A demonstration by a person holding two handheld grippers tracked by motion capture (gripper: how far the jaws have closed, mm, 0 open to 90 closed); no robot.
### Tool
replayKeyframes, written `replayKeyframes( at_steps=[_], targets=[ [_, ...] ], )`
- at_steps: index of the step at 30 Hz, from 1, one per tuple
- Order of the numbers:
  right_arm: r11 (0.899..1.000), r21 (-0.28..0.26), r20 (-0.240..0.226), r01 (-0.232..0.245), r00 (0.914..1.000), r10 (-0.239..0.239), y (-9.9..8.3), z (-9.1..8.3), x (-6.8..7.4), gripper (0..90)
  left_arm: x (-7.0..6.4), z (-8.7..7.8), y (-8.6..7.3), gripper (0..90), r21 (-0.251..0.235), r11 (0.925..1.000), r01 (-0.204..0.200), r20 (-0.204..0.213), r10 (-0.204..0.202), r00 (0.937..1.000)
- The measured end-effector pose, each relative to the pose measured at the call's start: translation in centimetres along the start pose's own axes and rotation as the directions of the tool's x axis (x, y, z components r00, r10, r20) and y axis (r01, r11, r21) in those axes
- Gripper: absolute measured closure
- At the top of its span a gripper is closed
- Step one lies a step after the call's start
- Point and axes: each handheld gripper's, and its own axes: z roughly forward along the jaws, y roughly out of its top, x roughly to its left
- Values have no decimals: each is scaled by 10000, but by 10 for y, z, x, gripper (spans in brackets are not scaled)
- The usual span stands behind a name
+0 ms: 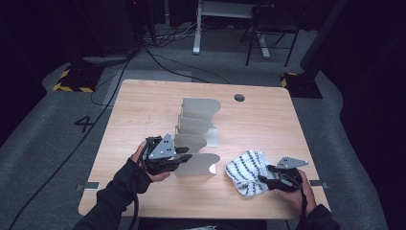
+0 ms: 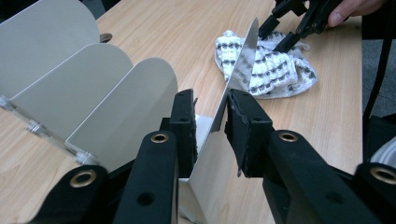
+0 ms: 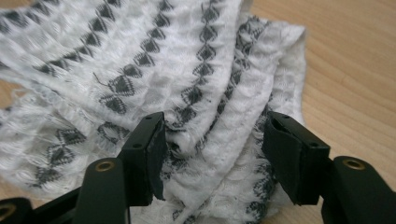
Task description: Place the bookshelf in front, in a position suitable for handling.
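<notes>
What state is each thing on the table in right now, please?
Rack: upright, its nearest divider between the left gripper's jaws.
Cloth: crumpled, flat on the table.
Left gripper: jaws astride the divider, a gap showing.
Right gripper: open, jaws astride a cloth fold.

Your left hand-held gripper (image 1: 184, 158) straddles the nearest plate of the metal divider rack (image 1: 198, 125), one jaw on each side, so the next plate stands close behind it and leaves only a narrow slot. The rack fills the middle of the worktop (image 1: 143, 103). To its left and beyond it, you have bare wood to move through. On your right, the crumpled patterned cloth (image 1: 246, 171) lies just beside the rack; your right hand-held gripper (image 1: 265, 181) sits spread over it. Bare wood continues past the cloth to the far right corner.
</notes>
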Motion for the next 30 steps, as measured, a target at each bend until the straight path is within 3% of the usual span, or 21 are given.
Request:
replayKeyframes(
  at_steps=[5, 10, 12, 15, 20, 23, 25, 27, 30],
  targets=[
    [9977, -674, 47, -83, 10000, 86, 7, -9, 1, 393, -4, -4, -2, 709, 76, 10000, -5, -281, 7, 9996],
    [9911, -1321, 66, 151, 9999, -143, 22, -20, 2, 385, -6, -8, -4, 654, -117, 9998, 180, -545, -186, 9983],
    [9866, -1596, 71, 342, 9994, -335, 31, -23, 4, 389, -8, -13, -3, 609, -163, 9998, 148, -931, -163, 9955],
    [9810, -1832, 28, 636, 9979, -642, 45, -24, 7, 393, -10, -22, -3, 533, -445, 9978, 482, -1283, -536, 9903],
    [9712, -2011, 61, 1281, 9916, -1295, 68, -19, 9, 410, -17, -26, -11, 375, -209, 9980, 589, -2046, -619, 9769],
    [9633, -2299, -92, 1385, 9895, -1445, 83, -15, 10, 421, -18, -26, -20, 327, -318, 9944, 1008, -2146, -1053, 9710],
    [9606, -2379, -130, 1437, 9884, -1511, 89, -12, 11, 435, -19, -25, -23, 318, -228, 9937, 1096, -2118, -1120, 9709],
    [9561, -2430, -267, 1635, 9842, -1751, 100, -4, 13, 472, -20, -21, -30, 302, -19, 9936, 1131, -2265, -1106, 9677],
    [9504, -2429, -596, 1942, 9749, -2145, 115, 8, 19, 516, -19, -14, -41, 296, -31, 9889, 1488, -2145, -1460, 9657]
  ],
)
